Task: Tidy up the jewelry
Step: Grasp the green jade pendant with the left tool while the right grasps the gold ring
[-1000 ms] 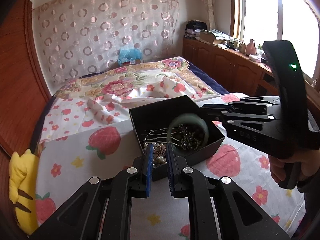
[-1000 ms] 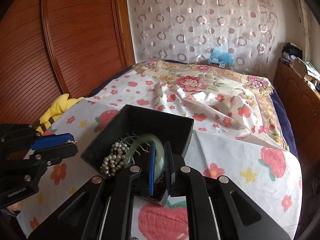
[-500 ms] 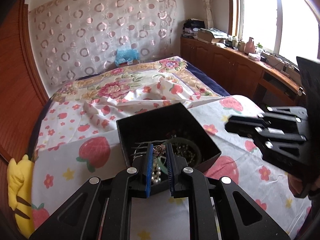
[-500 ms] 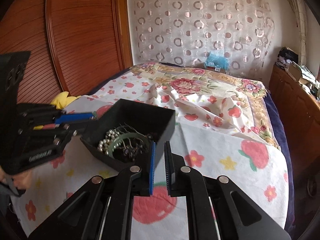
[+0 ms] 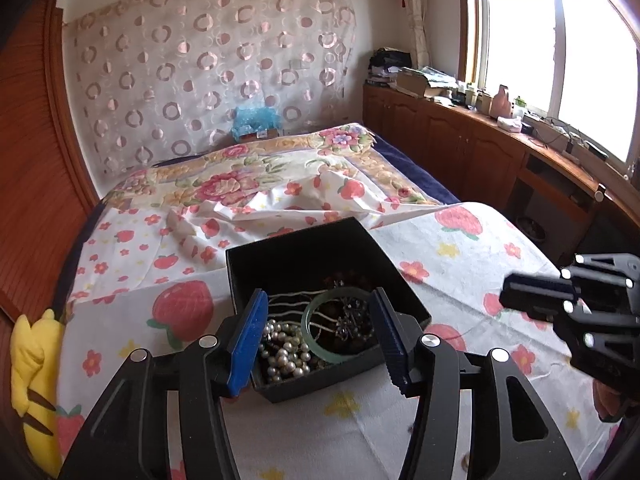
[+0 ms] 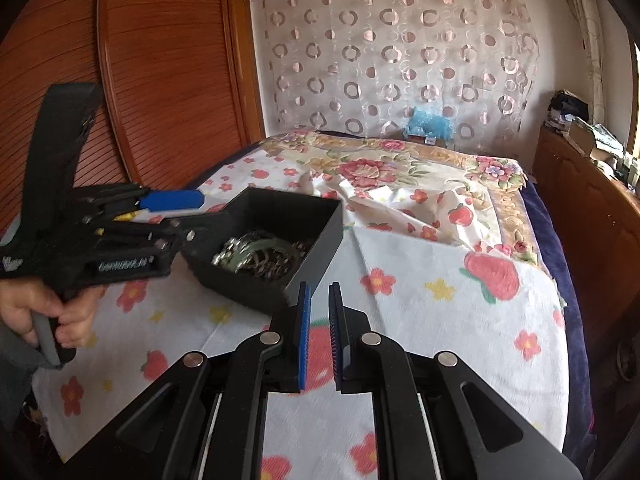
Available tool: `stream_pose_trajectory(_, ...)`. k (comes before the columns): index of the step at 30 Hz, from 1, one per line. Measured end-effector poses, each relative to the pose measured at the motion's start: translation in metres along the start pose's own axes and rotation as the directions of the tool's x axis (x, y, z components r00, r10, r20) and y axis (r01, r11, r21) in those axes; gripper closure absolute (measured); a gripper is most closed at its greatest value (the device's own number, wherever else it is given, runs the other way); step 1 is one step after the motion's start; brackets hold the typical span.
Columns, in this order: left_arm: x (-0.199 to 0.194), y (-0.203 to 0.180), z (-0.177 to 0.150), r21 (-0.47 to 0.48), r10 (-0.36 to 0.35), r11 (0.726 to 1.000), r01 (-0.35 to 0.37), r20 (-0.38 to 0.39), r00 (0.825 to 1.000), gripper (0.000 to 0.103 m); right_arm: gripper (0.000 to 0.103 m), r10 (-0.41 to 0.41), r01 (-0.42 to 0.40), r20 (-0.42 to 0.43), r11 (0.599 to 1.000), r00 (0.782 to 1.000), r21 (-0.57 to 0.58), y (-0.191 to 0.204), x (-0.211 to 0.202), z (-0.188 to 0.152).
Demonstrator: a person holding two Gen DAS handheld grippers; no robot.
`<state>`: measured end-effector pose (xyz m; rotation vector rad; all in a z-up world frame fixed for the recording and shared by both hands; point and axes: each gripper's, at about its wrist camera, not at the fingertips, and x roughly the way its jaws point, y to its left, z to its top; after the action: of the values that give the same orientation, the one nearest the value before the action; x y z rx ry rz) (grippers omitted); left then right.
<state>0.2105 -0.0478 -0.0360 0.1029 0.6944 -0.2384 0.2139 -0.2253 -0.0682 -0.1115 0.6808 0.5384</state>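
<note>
**Mia:** Strawberry sheets (image 5: 452, 236) covered the bed, and a black box (image 5: 320, 248) sat on them, full of jewelry. A yellow plush toy (image 5: 34, 364) lay at the bed's edge.

**Ben:** Where was the left gripper (image 5: 320, 336)?

**Mia:** It hung right over the near side of the box. Its two blue pads were spread wide apart and held nothing. Between them I could see a white pearl necklace (image 5: 286, 350) and a green bangle (image 5: 320, 328), with a dark tangle of chain lying inside the bangle.

**Ben:** And the right gripper (image 6: 319, 336)?

**Mia:** It was off to the side, well apart from the box, over the sheet. Its pads were close together with a thin gap, and nothing was in them. I would call it pressed together, but the gap made me a bit unsure.

**Ben:** So what step was it?

**Mia:** I think everything was in the box by then, and the left one was empty over it. Maybe it was getting ready to pick or nudge a piece.

**Ben:** What would it need next?

**Mia:** To go down gently over one piece, like the bangle, and squeeze only that. The pearls and chain were tangled close by, so they could get dragged along.
</note>
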Motion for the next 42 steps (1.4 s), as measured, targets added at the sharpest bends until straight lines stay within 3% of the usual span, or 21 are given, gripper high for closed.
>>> stream_pose_trajectory(2,-0.007,-0.001,-0.004,-0.002,-0.01,1.0,0.01,0.004,1.0,0.049,0.092,0.01,-0.01,-0.011,1.0,1.0,-0.005,0.006,-0.004,-0.01)
stream_pose_trajectory(5,-0.017,-0.005,-0.014,0.009,-0.032,0.999,0.032,0.002,0.999,0.047,0.082,0.037,-0.038,-0.04,0.999,0.998,-0.021,0.017,-0.009,-0.028)
stream_pose_trajectory(12,-0.025,-0.023,-0.042,0.052,-0.071,0.996,0.073,-0.033,0.997,0.047,0.081,0.086,-0.095,-0.136,0.994,0.987,-0.062,0.042,-0.006,-0.055)
stream_pose_trajectory(21,-0.011,-0.03,-0.067,0.074,-0.094,0.992,0.102,-0.109,0.99,0.047,0.081,0.066,-0.097,-0.253,0.989,0.965,-0.114,0.056,0.014,-0.077)
stream_pose_trajectory(22,-0.01,-0.031,-0.069,0.075,-0.096,0.992,0.105,-0.114,0.989,0.047,0.081,0.053,-0.088,-0.259,0.988,0.964,-0.124,0.057,0.016,-0.079)
stream_pose_trajectory(23,-0.007,-0.032,-0.072,0.078,-0.102,0.991,0.112,-0.127,0.987,0.047,0.088,0.047,-0.083,-0.254,0.988,0.966,-0.132,0.058,0.015,-0.079)
stream_pose_trajectory(29,0.0,-0.044,-0.08,0.094,-0.131,0.985,0.147,-0.156,0.979,0.048,0.092,0.014,-0.046,-0.234,0.99,0.972,-0.132,0.049,0.001,-0.078)
stream_pose_trajectory(36,0.003,-0.069,-0.079,0.146,-0.166,0.971,0.191,-0.17,0.971,0.065,0.092,-0.003,-0.019,-0.206,0.994,0.979,-0.106,0.027,-0.009,-0.076)
stream_pose_trajectory(42,0.017,-0.078,-0.082,0.172,-0.155,0.966,0.191,-0.204,0.967,0.078,0.092,0.003,-0.019,-0.185,0.996,0.983,-0.087,0.019,-0.015,-0.072)
